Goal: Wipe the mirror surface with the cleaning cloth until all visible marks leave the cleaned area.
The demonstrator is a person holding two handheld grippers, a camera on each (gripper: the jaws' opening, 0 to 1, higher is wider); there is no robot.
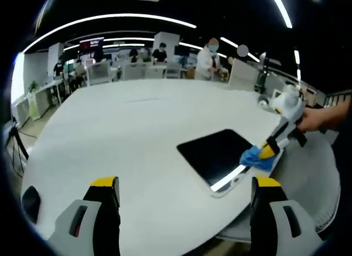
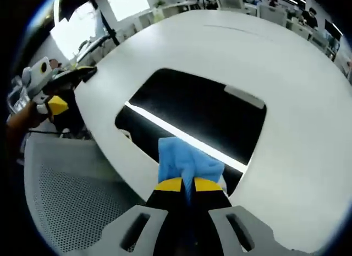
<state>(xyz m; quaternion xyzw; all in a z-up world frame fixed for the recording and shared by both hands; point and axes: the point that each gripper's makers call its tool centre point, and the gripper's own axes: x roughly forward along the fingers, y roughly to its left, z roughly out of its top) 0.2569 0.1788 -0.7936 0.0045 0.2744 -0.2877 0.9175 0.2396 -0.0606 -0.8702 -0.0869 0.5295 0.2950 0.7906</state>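
In the right gripper view, the right gripper (image 2: 187, 185) rises from six o'clock with its yellow-tipped jaws pinched together on a blue cleaning cloth (image 2: 187, 162), the fabric bunched between the tips and spreading just ahead of them. The cloth presses on the near edge of the mirror (image 2: 203, 110), a dark rounded rectangle lying flat on the white table (image 2: 286, 63); a bright streak of reflected ceiling light runs across the glass from about nine o'clock toward four o'clock, passing under the cloth. Below the table edge, at seven o'clock, sits the grey mesh seat of a chair (image 2: 66, 195). Toward nine o'clock the left gripper (image 2: 55, 104) shows off the table edge with a hand (image 2: 22, 115) behind it. In the left gripper view, the left gripper (image 1: 186, 185) has its two jaws set wide apart at the bottom, holding nothing, over bare tabletop (image 1: 126, 129). Beyond them, toward four o'clock, the mirror (image 1: 212, 151) lies near the table's edge, and the cloth (image 1: 257, 157) rests on its right corner under the right gripper (image 1: 266, 151), with a hand (image 1: 316, 119) gripping its handle at three o'clock. Farthest off, around twelve o'clock, people (image 1: 208, 59) stand and sit among desks and white chairs (image 1: 99, 71) under curved ceiling lights (image 1: 104, 18).
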